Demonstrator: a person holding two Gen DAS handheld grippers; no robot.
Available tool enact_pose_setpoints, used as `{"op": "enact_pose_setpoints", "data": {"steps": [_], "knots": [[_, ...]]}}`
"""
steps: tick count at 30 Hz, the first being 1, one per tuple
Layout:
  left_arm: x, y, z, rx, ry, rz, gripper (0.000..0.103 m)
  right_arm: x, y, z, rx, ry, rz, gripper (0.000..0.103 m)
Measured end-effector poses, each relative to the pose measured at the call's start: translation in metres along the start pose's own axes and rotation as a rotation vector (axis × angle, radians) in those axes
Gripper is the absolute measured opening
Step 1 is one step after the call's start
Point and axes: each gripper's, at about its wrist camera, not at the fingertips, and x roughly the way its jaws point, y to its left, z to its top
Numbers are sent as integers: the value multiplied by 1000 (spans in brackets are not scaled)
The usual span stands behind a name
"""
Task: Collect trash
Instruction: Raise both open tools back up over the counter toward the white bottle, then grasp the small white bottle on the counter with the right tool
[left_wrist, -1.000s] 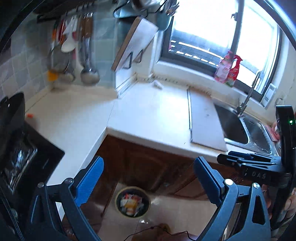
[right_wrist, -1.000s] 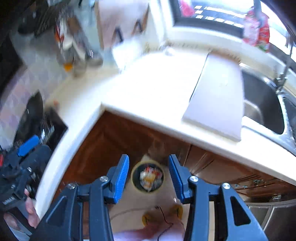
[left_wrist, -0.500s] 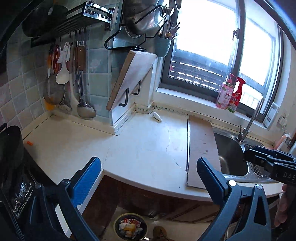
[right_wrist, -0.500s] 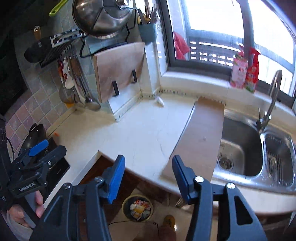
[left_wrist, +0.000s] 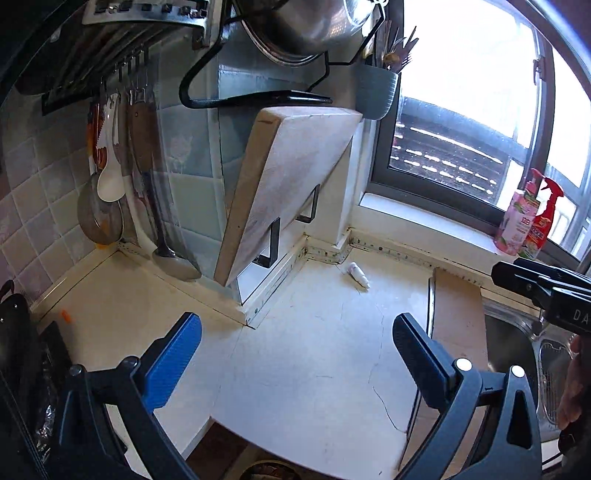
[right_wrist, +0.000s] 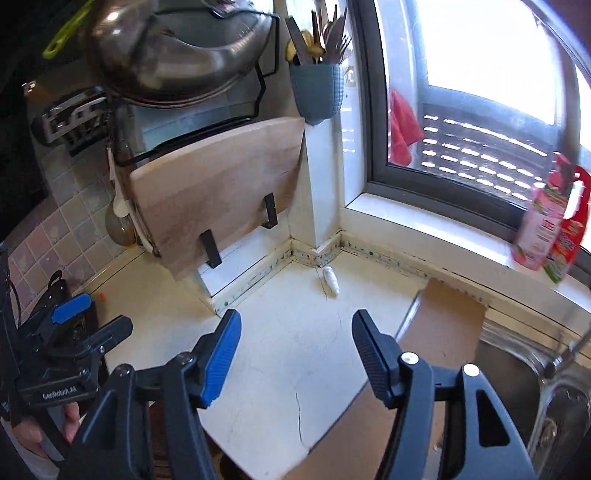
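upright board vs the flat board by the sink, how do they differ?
The upright board leans tilted in black brackets against the wall; the flat board lies on the counter beside the sink. The upright board looks thick, with a broad pale edge; the flat board looks thin. Both are wooden-looking and bare.

the counter (left_wrist: 303, 354) looked like smooth pale stone with hairline cracks. the board (right_wrist: 218, 195) in its rack was matt, grainy wood. the wok (right_wrist: 177, 51) and the sink (right_wrist: 554, 398) were shiny metal. the wall tiles (left_wrist: 33, 177) were glossy ceramic. the cup (right_wrist: 317, 92) was ribbed grey plastic. the 2 bottles (left_wrist: 528, 221) looked like glossy plastic. the tube (right_wrist: 331, 279) was smooth and white.
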Motion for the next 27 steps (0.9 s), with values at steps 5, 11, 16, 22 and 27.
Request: {"op": "enact_pose_setpoints", "data": {"steps": [5,11,16,22,27], "knots": [[69,-14,9,-50,48,4,102,80,-33,28,21,52,9,63],[154,-19,-7,-122,102,54,102,196,-64,31,52,167,21,63],[202,-6,-25,-183,179,124,102,279,-69,16,14,269,-12,63],[224,16,-42,-235,223,176,102,333,-71,11,11,306,-36,59],[226,33,-54,-279,248,196,102,356,-68,12,-28,322,-60,48]]}}
